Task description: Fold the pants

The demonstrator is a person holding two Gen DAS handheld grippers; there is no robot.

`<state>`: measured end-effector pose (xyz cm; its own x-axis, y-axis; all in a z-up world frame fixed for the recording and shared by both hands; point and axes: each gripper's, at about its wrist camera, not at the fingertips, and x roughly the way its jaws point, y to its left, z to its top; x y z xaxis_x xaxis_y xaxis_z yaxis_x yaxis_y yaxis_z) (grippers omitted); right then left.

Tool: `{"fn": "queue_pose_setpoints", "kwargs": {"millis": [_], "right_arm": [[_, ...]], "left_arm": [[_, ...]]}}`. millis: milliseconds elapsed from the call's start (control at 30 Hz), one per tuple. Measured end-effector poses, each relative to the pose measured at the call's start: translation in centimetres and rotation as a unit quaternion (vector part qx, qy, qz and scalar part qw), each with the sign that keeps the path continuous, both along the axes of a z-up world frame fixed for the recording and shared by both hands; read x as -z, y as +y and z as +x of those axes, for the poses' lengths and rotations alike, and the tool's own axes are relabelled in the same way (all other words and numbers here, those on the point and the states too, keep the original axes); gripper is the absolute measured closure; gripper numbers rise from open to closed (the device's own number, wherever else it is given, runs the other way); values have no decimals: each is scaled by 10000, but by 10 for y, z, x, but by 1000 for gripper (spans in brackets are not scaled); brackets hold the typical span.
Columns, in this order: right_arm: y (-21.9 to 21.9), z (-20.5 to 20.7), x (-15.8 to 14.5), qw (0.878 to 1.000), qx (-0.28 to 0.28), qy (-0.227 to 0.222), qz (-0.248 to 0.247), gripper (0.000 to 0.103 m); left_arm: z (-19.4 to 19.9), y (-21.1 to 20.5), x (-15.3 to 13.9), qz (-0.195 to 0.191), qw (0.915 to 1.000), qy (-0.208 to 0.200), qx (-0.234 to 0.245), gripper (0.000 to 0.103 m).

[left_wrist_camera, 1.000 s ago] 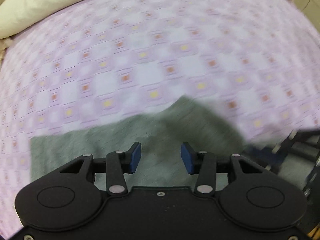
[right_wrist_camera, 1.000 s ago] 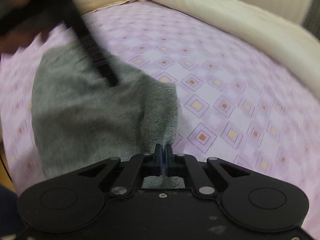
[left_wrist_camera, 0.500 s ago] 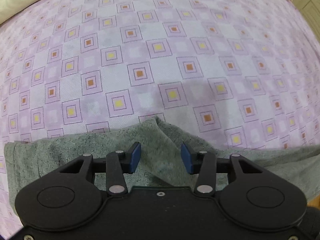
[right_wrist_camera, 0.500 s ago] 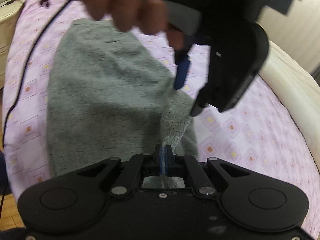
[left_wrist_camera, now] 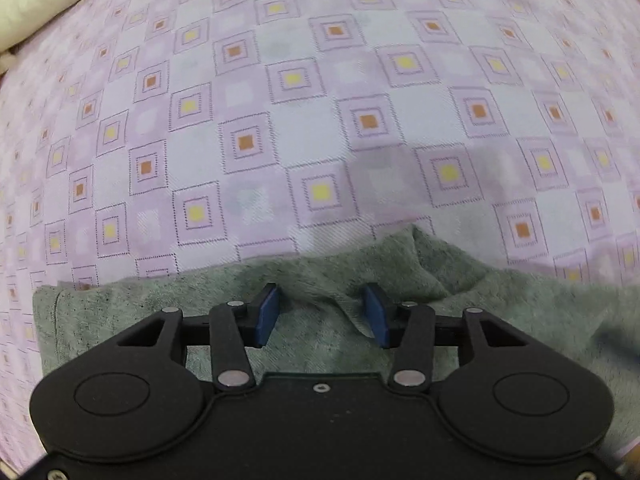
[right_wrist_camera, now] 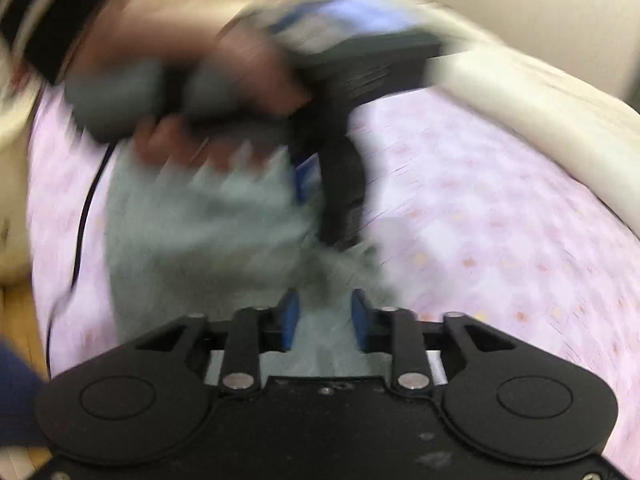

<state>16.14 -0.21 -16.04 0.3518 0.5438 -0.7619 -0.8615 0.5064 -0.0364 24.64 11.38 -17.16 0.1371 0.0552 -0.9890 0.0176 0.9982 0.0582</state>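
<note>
The grey-green pants (left_wrist_camera: 400,272) lie folded on the purple patterned bedsheet (left_wrist_camera: 320,120), with a raised wrinkle at their far edge. My left gripper (left_wrist_camera: 322,314) is open and hovers over that edge, a cloth ridge between its blue pads. In the blurred right wrist view the pants (right_wrist_camera: 192,232) spread ahead. My right gripper (right_wrist_camera: 323,320) is open with cloth lying between its pads. The person's hand with the left gripper (right_wrist_camera: 340,184) shows above the pants there.
A cream duvet (left_wrist_camera: 40,4) lies along the far left of the bed and also along the right (right_wrist_camera: 540,112). A black cable (right_wrist_camera: 86,216) runs over the left side of the bed. Wooden floor (right_wrist_camera: 16,300) shows at the left.
My right gripper has opened and let go of the pants corner. My left gripper stays open and has moved slightly lower over the pants edge. The right view has swung and blurred.
</note>
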Motion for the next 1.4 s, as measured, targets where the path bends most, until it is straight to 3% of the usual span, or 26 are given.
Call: {"fn": "queue_pose_setpoints", "kwargs": {"millis": [67,133,233,400,567,667,700,733,767,833,867,900,933,1000,1033,1100,1200,1267,1400], "right_arm": [[-11,29,-5,9962,787,251,272,72],[-13,56,3,9895,1394,366,112,71],[-12,94,21,9850,1602,638,-63,71],[11,126,56,9867,1138,1124,-289,72],[37,124,76,9851,649,1566,-281,72],[46,118,82,9828,401,1771,-323,73],[48,118,84,9820,346,1829,-330,79],[46,119,80,9817,328,1845,-345,86],[50,120,83,9813,321,1865,-359,101],[58,118,78,9860,253,1581,-454,102],[61,118,69,9919,307,1138,-473,102],[61,124,66,9923,558,1030,-397,103],[61,133,70,9893,878,1095,-406,102],[63,147,83,9862,1240,808,-745,102],[61,155,85,9846,1347,888,-676,102],[53,166,75,9816,1483,1184,-229,92],[56,165,57,9808,1068,1610,274,91],[68,157,54,9817,814,1695,300,81],[90,144,68,9799,652,1887,-25,79]], "left_arm": [[0,4,0,-41,10000,-14,13,46],[-2,4,-1,-51,9999,-62,73,46],[-8,2,-1,-7,9997,-138,184,46],[-21,11,-3,-81,9996,-237,156,46],[-36,22,-16,-240,9990,-371,-76,46],[-49,34,-24,-100,9981,-548,-276,47],[-55,39,-24,-16,9977,-586,-339,47],[-61,45,-22,65,9976,-567,-403,47],[-65,50,-18,144,9977,-466,-473,47],[-71,62,-1,165,9983,-65,-549,47],[-76,65,3,87,9985,-105,-521,47],[-80,64,3,105,9989,-194,-421,47],[-81,61,3,162,9992,-219,-293,46],[-81,58,1,225,9993,-213,-190,46],[-81,57,0,206,9994,-203,-215,47],[-80,61,-2,114,9992,-200,-329,47],[-77,68,-3,-45,9986,-211,-485,47],[-76,69,-4,-86,9985,-204,-498,47],[-78,72,-7,-144,9985,-238,-465,47]]}}
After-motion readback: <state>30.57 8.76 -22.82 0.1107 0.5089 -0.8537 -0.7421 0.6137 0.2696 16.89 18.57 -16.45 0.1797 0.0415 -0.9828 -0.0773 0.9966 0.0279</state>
